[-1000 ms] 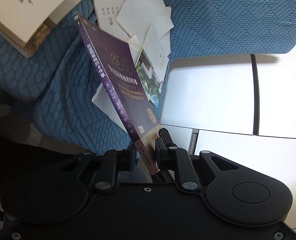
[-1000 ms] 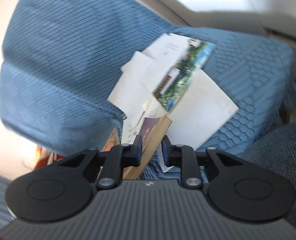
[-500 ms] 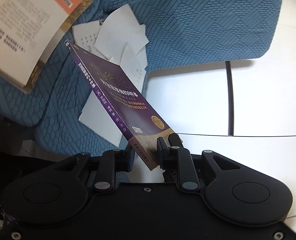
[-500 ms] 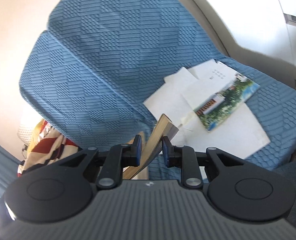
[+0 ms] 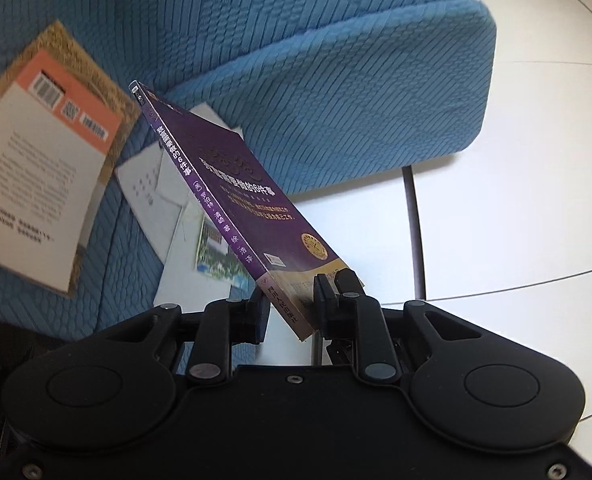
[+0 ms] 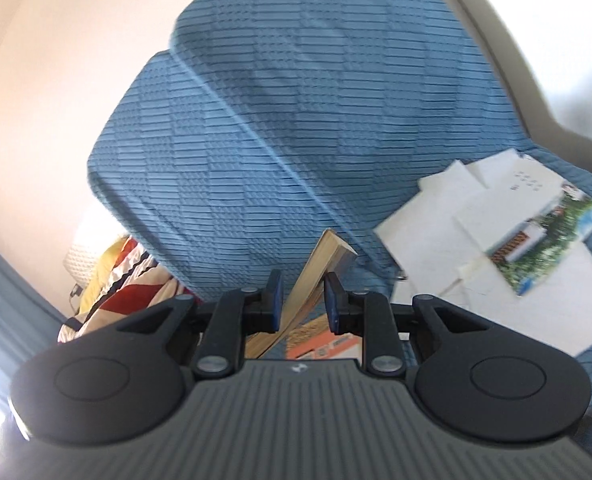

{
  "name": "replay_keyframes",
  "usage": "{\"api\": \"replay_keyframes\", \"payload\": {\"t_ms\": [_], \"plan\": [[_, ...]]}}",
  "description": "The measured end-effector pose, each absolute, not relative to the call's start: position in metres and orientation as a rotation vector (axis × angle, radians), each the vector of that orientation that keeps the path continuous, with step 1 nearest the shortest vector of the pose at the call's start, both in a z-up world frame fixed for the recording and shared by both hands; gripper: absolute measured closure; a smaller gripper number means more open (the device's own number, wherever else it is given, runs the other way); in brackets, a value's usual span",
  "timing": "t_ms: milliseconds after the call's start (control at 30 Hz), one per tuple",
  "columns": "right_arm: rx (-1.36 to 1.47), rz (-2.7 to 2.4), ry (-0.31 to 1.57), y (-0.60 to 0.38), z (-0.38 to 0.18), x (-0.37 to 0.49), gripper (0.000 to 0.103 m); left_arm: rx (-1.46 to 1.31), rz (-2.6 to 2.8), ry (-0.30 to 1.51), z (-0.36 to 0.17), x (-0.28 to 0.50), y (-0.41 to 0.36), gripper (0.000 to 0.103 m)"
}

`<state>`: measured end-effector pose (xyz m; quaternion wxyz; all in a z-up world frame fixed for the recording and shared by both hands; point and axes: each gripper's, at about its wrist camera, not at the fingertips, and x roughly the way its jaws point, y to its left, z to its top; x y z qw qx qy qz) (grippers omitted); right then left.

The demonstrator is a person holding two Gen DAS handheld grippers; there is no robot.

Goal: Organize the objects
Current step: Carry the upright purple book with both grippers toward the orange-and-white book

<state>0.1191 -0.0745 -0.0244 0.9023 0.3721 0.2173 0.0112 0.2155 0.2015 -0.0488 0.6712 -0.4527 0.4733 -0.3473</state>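
Purple book (image 5: 239, 200) clamped in left claw (image 5: 289, 310); right claw (image 6: 302, 300) grips half-hidden tan book (image 6: 320, 268).

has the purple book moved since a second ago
Yes. The purple book, clamped in the left hand-held gripper, has lifted away from the papers on the blue cushion; those now look smaller and lower beneath it.
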Motion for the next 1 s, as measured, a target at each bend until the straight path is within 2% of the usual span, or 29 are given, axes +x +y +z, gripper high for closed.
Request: {"api": "replay_keyframes", "payload": {"t_ms": [267, 767, 1000], "plan": [[0.729, 0.052, 0.471, -0.041, -0.027, 0.152, 0.078, -1.023, -0.775, 1.025, -0.051, 0.245, 0.247, 0.081], [0.684, 0.023, 0.551, -0.005, -0.082, 0.196, 0.078, -0.974, -0.718, 0.985, -0.105, 0.284, 0.275, 0.081], [0.683, 0.011, 0.598, 0.009, -0.113, 0.204, 0.076, -0.988, -0.637, 1.022, -0.134, 0.296, 0.285, 0.080]]}}
